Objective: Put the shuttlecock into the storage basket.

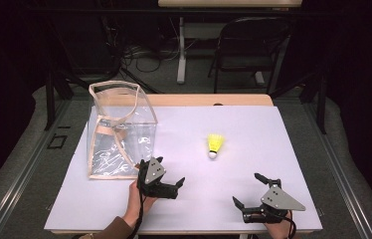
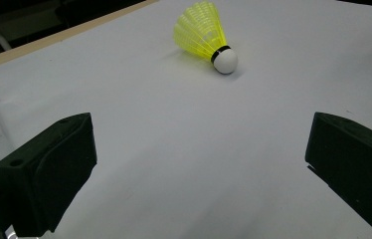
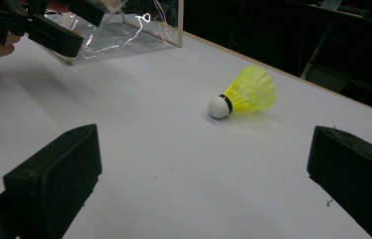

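A yellow shuttlecock (image 1: pixel 215 145) with a white cork tip lies on its side on the white table (image 1: pixel 273 124), right of centre. My left gripper (image 1: pixel 170 170) stands open by the lower right corner of a clear plastic bag (image 1: pixel 119 129), its jaws pointing toward the shuttlecock (image 2: pixel 209 35), which lies well ahead of it. The left gripper (image 2: pixel 199 132) holds nothing. My right gripper (image 1: pixel 246 188) is open near the front edge, nothing between its jaws. From the right gripper (image 3: pixel 201 144), the shuttlecock (image 3: pixel 243 94) lies ahead, cork toward me.
The clear bag (image 3: pixel 124 30) with beige trim stands upright at the table's left, mouth up. The left gripper (image 3: pixel 40 25) and a hand show at the upper left of the right gripper view. A black chair (image 1: pixel 248 45) and cables sit beyond the table's far edge.
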`<state>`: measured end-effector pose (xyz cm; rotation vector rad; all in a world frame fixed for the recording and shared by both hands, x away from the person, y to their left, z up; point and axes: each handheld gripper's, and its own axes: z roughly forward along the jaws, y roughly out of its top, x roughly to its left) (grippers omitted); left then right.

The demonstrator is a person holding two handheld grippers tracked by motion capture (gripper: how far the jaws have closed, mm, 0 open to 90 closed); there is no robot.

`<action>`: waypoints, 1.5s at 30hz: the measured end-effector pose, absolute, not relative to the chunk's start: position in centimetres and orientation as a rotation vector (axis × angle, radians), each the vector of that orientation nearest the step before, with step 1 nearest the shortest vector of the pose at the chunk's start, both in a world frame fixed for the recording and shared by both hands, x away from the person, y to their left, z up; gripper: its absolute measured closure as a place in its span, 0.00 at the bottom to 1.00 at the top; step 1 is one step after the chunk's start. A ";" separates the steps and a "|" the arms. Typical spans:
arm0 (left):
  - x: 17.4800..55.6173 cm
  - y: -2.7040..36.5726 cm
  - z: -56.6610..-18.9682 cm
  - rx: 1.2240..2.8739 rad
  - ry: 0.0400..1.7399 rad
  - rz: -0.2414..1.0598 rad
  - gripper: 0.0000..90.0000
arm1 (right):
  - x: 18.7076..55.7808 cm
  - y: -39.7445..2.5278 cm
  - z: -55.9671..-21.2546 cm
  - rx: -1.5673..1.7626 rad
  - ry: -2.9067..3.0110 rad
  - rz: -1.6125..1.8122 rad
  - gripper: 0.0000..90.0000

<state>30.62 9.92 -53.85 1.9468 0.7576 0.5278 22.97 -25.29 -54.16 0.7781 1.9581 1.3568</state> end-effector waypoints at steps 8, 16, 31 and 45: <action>31.1 9.0 -53.6 1.946 0.770 0.522 0.00 | 23.0 -25.3 -54.2 0.779 1.956 1.355 0.00; 31.7 7.8 -53.6 1.959 0.780 0.516 0.00 | 23.0 -25.3 -54.2 0.780 1.957 1.355 0.00; 32.7 5.7 -53.4 1.973 0.819 0.500 0.00 | 23.0 -25.3 -54.2 0.779 1.958 1.354 0.00; 33.6 4.1 -53.6 1.979 0.829 0.473 0.00 | 23.0 -25.3 -54.2 0.781 1.959 1.356 0.00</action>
